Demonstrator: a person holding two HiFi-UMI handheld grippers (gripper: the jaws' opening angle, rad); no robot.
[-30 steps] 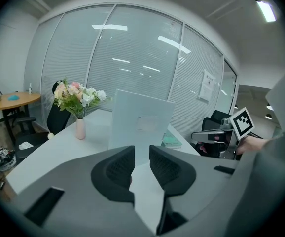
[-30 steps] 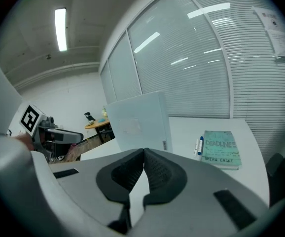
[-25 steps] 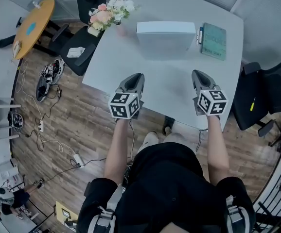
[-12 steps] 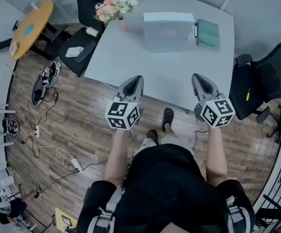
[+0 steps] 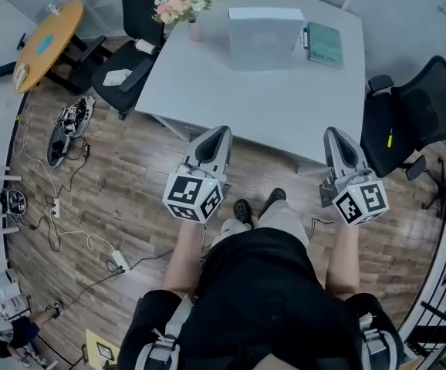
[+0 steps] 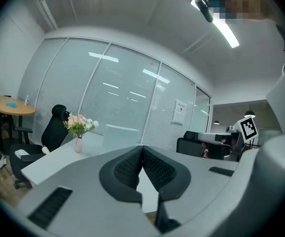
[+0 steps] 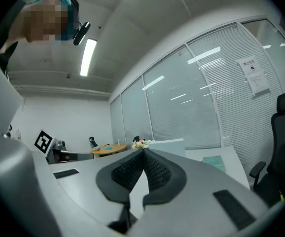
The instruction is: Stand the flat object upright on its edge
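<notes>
The box point(image 5: 265, 38) stands upright on its edge at the far side of the desk point(image 5: 246, 99), its broad white face towards us. Just to its right a green book point(image 5: 325, 45) lies flat. To its left, at the desk's far corner, stands a vase of flowers point(image 5: 183, 5).

Both claws are well apart from the box, back at the desk's near edge, and nothing lies on the bare desktop between them and it. We hold the left claw point(image 5: 220, 132) with its tips together, and the left gripper view shows its pads point(image 6: 155, 167) meeting with nothing between them. There the box point(image 6: 120, 135) shows far ahead, right of the flowers point(image 6: 81, 125). The right claw point(image 5: 334, 133) is closed and empty too. In the right gripper view its pads point(image 7: 157, 171) meet at the tip, and the box point(image 7: 167, 143) rises beyond them, with the book point(image 7: 213, 163) to the right.

A black chair point(image 5: 416, 114) stands to the right of the desk and another point(image 5: 130, 68) to its left. A round table point(image 5: 45, 45) stands further left, on the wooden floor point(image 5: 115, 199).
</notes>
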